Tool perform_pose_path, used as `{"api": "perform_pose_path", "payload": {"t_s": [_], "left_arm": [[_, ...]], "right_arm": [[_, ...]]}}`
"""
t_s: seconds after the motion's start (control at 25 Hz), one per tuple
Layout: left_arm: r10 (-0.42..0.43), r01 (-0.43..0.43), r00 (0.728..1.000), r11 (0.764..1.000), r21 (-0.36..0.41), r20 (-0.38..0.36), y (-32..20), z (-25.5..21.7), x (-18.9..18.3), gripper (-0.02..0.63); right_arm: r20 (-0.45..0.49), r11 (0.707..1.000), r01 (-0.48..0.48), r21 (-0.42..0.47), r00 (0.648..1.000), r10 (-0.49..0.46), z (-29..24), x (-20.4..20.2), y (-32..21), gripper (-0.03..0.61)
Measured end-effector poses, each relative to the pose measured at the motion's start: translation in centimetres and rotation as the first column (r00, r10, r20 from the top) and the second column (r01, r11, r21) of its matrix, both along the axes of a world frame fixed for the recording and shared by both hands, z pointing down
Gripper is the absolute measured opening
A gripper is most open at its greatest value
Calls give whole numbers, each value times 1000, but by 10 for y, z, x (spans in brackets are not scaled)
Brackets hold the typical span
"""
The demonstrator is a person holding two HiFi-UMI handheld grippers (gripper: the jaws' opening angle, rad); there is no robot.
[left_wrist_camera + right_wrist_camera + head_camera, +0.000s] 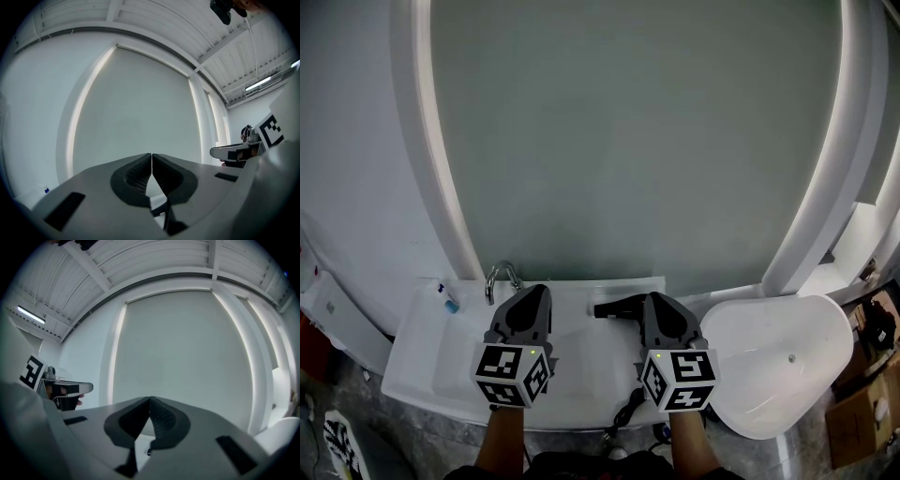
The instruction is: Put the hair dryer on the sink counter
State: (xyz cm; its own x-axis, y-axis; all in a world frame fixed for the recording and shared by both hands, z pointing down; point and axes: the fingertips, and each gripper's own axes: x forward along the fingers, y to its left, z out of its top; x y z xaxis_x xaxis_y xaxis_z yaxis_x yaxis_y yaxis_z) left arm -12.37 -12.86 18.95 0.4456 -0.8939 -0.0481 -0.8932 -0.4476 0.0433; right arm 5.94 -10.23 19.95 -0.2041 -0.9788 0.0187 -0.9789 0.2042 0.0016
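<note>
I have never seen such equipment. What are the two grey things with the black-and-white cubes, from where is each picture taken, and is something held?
There is no robot arm here: a person holds one tool in each hand, the left gripper and the right gripper. The marker cubes are parts of them. The head view comes from a camera on the person's head, looking down. The other two come from cameras riding on the grippers, each looking along its own jaws at the arched wall panel. Below is a white sink counter with a faucet. A black hair dryer seems to lie on the counter, just ahead of the right gripper. Both pairs of jaws are closed together and hold nothing.
</note>
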Motion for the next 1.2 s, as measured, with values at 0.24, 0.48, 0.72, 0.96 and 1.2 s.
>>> {"api": "perform_pose_path", "payload": {"t_s": [0.24, 0.48, 0.72, 0.96, 1.2], "left_arm": [[6, -6, 1000, 1000, -12, 9, 1, 4, 2, 11], [8, -8, 1000, 1000, -18, 9, 3, 10, 3, 11], [20, -20, 1000, 1000, -23, -9, 3, 7, 3, 11], [13, -13, 1000, 1000, -24, -5, -1, 8, 2, 11], [22, -22, 1000, 999, -30, 5, -5, 14, 7, 11]], "right_arm": [[1, 1000, -1, -15, 1000, 1, 4, 0, 2, 21], [6, 1000, 7, -26, 1000, -7, 8, -1, 5, 21], [7, 1000, 14, -24, 1000, -14, 7, -1, 4, 21], [13, 999, 19, -28, 1000, -19, 8, 2, 0, 21], [27, 999, 17, -39, 1000, -16, 13, 6, -5, 21]]}}
